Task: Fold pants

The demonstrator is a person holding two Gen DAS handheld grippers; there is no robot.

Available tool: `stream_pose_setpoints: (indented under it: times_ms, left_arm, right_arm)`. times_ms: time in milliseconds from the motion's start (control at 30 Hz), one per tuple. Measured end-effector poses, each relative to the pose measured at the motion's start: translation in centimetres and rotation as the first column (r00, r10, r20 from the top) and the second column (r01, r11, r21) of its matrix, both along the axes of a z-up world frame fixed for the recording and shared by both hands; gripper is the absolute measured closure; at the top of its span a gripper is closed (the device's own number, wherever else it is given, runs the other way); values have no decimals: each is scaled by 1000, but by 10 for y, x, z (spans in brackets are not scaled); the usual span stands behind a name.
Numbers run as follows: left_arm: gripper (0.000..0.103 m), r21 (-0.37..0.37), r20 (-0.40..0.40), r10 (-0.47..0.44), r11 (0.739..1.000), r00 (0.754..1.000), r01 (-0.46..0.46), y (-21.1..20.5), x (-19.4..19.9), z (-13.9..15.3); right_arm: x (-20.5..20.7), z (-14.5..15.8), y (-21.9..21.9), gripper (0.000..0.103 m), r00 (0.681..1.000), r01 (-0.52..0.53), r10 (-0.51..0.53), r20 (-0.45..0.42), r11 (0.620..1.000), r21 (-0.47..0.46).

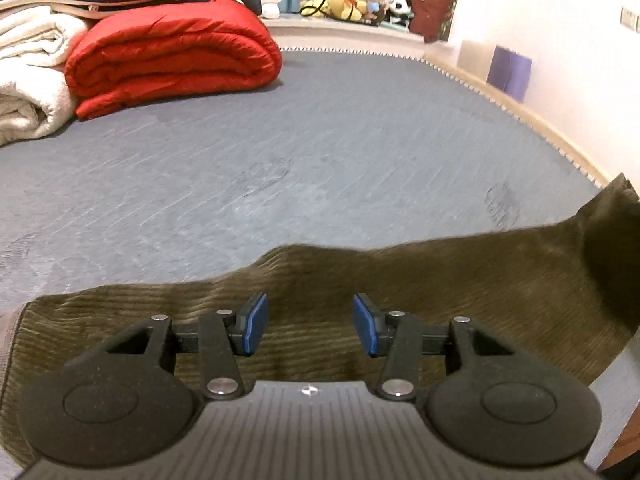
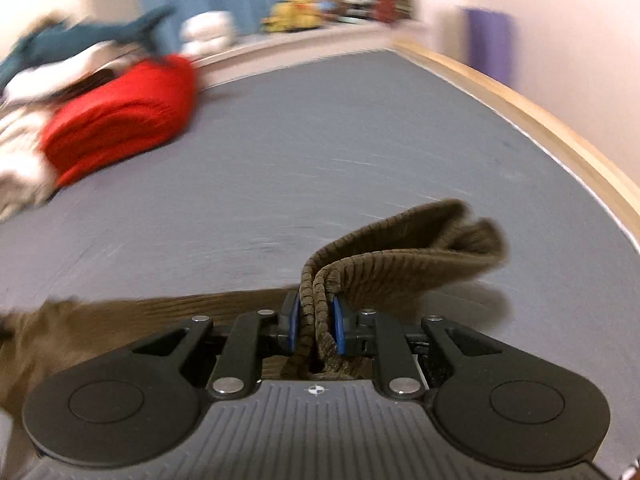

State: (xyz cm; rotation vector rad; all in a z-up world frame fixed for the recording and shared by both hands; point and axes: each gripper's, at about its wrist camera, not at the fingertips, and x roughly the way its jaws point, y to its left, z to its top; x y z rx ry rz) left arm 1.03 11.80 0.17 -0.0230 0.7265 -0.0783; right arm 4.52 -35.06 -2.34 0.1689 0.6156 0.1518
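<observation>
1. Two tongs work one pair of pants, which lies at the near edge of the bed.
2. Left tongs: pads apart, hovering over the cloth, gripping nothing.
3. Right tongs: clamped on a doubled, bunched edge of the pants, lifted off the bed.
4. Progress, as a judgement: early; one edge is raised, and no flat fold is finished.
5. Material: olive-brown ribbed corduroy, thick and limp; bed surface grey-blue and flat.
6. Far left: a folded red quilt.

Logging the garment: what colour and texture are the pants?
Olive-brown ribbed corduroy pants, clearest in the left wrist view.
</observation>
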Motion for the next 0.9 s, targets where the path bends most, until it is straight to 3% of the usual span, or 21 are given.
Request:
stream_pose_setpoints:
  times_ms: [167, 367, 467, 533, 600, 667, 733, 833, 900]
  left_arm:
    - [51, -48, -6, 19, 999, 1000, -19, -7, 7, 7]
    - [51, -70, -38, 40, 997, 998, -43, -3, 14, 3]
    - [51, -78, -58, 46, 996, 997, -50, 4, 15, -1]
    - [51, -84, -68, 52, 995, 996, -58, 9, 15, -3]
    - [51, -93, -79, 56, 994, 995, -64, 13, 16, -4]
    - [51, -108, -82, 56, 992, 995, -64, 15, 17, -3]
    - [51, -120, -81, 45, 991, 996, -55, 15, 17, -2]
    - [53, -131, -75, 21, 991, 997, -31, 10, 17, -4]
    - [68, -166, -82, 3, 986, 997, -17, 8, 19, -8]
  right_arm:
    - [-10, 11, 120, 85, 969, -243, 247, 19, 963, -114]
    - [-24, -6, 243, 85, 863, -503, 501, -57, 844, -187]
    - [-29, -25, 283, 83, 817, -576, 564, -118, 788, -220]
    - [-29, -35, 299, 83, 774, -633, 608, -175, 751, -190]
    - [-33, -29, 307, 82, 736, -675, 648, -196, 722, -148]
    - [-38, -10, 300, 71, 704, -709, 691, -165, 696, -112]
    - [-37, 17, 283, 68, 715, -699, 691, -101, 709, -95]
    - [-30, 41, 252, 67, 776, -630, 630, -35, 770, -99]
    - [-30, 39, 235, 67, 810, -585, 585, -34, 804, -104]
